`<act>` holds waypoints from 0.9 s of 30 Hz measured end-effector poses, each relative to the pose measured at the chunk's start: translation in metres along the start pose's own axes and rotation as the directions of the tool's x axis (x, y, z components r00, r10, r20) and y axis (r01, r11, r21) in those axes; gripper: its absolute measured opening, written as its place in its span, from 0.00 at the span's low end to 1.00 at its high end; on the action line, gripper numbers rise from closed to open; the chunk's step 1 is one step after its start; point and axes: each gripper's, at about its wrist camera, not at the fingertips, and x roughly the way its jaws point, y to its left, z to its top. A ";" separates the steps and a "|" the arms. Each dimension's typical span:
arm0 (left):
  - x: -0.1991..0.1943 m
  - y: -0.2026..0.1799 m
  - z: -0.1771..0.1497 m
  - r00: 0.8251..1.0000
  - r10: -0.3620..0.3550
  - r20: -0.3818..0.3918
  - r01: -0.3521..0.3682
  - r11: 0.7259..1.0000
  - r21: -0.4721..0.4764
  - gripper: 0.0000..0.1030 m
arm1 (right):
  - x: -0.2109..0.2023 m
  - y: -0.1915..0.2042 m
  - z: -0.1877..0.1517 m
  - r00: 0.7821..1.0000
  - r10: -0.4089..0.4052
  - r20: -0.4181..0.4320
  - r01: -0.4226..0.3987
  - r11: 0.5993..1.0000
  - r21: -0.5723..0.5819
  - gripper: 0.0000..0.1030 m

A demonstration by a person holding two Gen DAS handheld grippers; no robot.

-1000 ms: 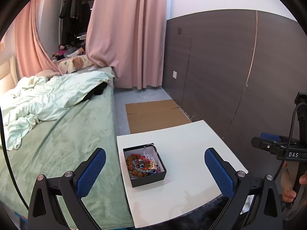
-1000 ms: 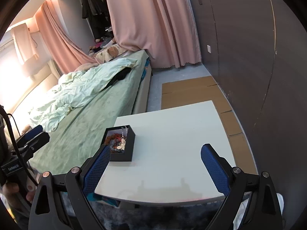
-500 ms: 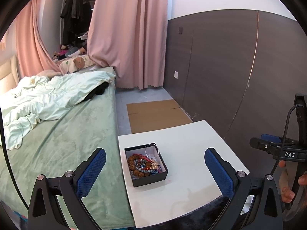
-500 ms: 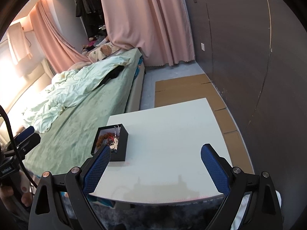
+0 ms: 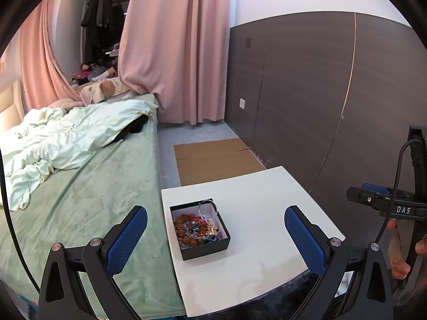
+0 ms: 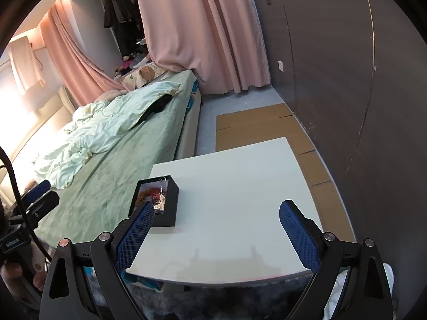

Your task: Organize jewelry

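Note:
A small black box [image 5: 205,250] with a white lining stands on the left part of a white table [image 5: 256,194]. It holds a heap of jewelry [image 5: 196,229]: brown bead bracelets, red cord, silver pieces and a thin hoop. My left gripper [image 5: 214,212] is open and empty, held above and in front of the box. In the right wrist view the box [image 6: 170,202] sits at the table's [image 6: 240,176] left side. My right gripper [image 6: 216,206] is open and empty, and its left fingertip [image 6: 145,212] overlaps the box's near corner in the view.
A bed with a green cover [image 5: 88,186] and a pale rumpled duvet [image 5: 66,136] runs along the table's left edge. Flat cardboard [image 5: 213,157] lies on the floor beyond the table. A dark wall panel [image 5: 307,93] stands at the right. Pink curtains [image 5: 173,48] hang at the back.
Both grippers have come a little closer to the table and the box. The jaws have stayed open and empty.

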 end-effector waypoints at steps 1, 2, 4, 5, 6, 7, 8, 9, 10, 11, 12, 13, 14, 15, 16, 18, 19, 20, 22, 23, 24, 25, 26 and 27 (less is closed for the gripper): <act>0.000 0.000 0.000 1.000 0.000 0.000 0.000 1.000 -0.001 1.00 | 0.000 0.000 0.000 1.000 0.001 0.000 -0.001 1.000 0.000 0.92; 0.000 0.000 0.000 1.000 0.000 0.000 0.000 1.000 -0.003 1.00 | 0.000 0.000 0.000 1.000 0.001 0.000 -0.001 1.000 0.000 0.92; 0.000 0.000 0.000 1.000 -0.002 -0.001 0.002 1.000 -0.004 1.00 | 0.000 0.000 0.000 1.000 -0.001 0.001 0.001 1.000 -0.001 0.92; -0.001 -0.001 0.000 1.000 -0.003 -0.001 0.003 1.000 -0.004 1.00 | 0.000 0.000 0.000 1.000 -0.001 -0.001 0.001 1.000 -0.001 0.92; -0.001 -0.002 0.000 1.000 -0.002 -0.001 0.002 1.000 -0.002 1.00 | 0.000 0.000 -0.001 1.000 -0.001 -0.001 0.001 1.000 0.000 0.92; -0.001 -0.002 0.000 1.000 -0.002 0.000 0.002 1.000 -0.002 1.00 | 0.000 0.000 0.000 1.000 -0.001 0.000 0.001 1.000 0.000 0.92; -0.001 -0.002 0.000 1.000 -0.001 0.000 0.001 1.000 -0.001 1.00 | 0.000 0.001 0.000 1.000 -0.002 -0.001 0.002 1.000 0.000 0.92; -0.001 -0.002 0.000 1.000 -0.002 0.001 0.002 1.000 -0.001 1.00 | 0.000 0.001 -0.001 1.000 -0.002 -0.001 0.002 1.000 0.001 0.92; -0.001 -0.002 0.000 1.000 -0.003 0.000 0.003 1.000 -0.002 1.00 | 0.000 0.000 0.000 1.000 -0.001 0.000 0.001 1.000 0.002 0.92; -0.001 -0.002 0.000 1.000 -0.003 -0.002 0.003 1.000 -0.002 1.00 | 0.000 0.000 0.000 1.000 0.000 0.000 0.000 1.000 0.002 0.92; -0.001 -0.002 0.000 1.000 -0.004 -0.004 0.004 1.000 -0.002 1.00 | 0.000 0.001 -0.001 1.000 0.001 0.000 -0.001 1.000 0.003 0.92; -0.001 -0.002 0.000 1.000 -0.005 -0.005 0.005 1.000 -0.002 1.00 | 0.000 0.000 0.000 1.000 0.000 0.000 0.000 1.000 0.001 0.92; -0.001 -0.003 0.000 1.000 -0.005 -0.006 0.005 1.000 -0.002 1.00 | 0.000 0.000 -0.001 1.000 -0.001 -0.001 0.001 1.000 0.000 0.92; -0.001 -0.002 0.000 1.000 -0.005 -0.006 0.005 1.000 -0.002 1.00 | 0.000 0.000 0.000 1.000 -0.001 -0.001 0.001 1.000 -0.001 0.92; -0.001 -0.002 0.000 1.000 -0.004 -0.006 0.004 1.000 0.000 1.00 | 0.000 0.000 -0.001 1.000 -0.002 -0.001 0.002 1.000 -0.004 0.92; -0.001 -0.002 0.000 1.000 -0.001 -0.007 0.001 1.000 0.003 1.00 | -0.001 0.002 -0.001 1.000 -0.004 -0.001 0.004 1.000 -0.010 0.92; 0.000 -0.002 0.000 1.000 0.001 -0.008 -0.001 1.000 0.005 1.00 | -0.001 0.002 -0.002 1.000 -0.005 -0.001 0.005 1.000 -0.011 0.92; 0.000 -0.003 0.000 1.000 0.000 -0.009 0.000 1.000 0.007 1.00 | -0.001 0.003 -0.002 1.000 -0.006 -0.001 0.006 1.000 -0.013 0.92; 0.001 -0.002 -0.001 1.000 -0.001 -0.009 0.001 1.000 0.008 1.00 | 0.000 0.002 -0.002 1.000 -0.004 -0.002 0.004 1.000 -0.008 0.92; 0.001 -0.002 -0.001 1.000 -0.001 -0.008 0.001 1.000 0.008 1.00 | 0.000 0.003 -0.002 1.000 -0.005 -0.002 0.005 1.000 -0.007 0.92; 0.002 -0.002 -0.001 1.000 -0.001 -0.010 0.001 1.000 0.009 1.00 | 0.000 0.003 -0.002 1.000 -0.004 -0.001 0.004 1.000 -0.006 0.92; 0.001 -0.003 -0.002 1.000 0.000 -0.011 0.000 1.000 0.006 1.00 | 0.000 0.002 -0.002 1.000 -0.005 -0.001 0.005 1.000 -0.009 0.92; 0.002 -0.003 -0.002 1.000 -0.001 -0.013 0.001 1.000 0.005 1.00 | 0.001 0.002 -0.001 1.000 -0.006 -0.004 0.006 1.000 -0.008 0.92; 0.003 -0.003 -0.003 1.000 -0.003 -0.016 0.004 1.000 0.006 1.00 | 0.003 0.002 -0.002 1.000 -0.006 -0.008 0.006 1.000 -0.006 0.92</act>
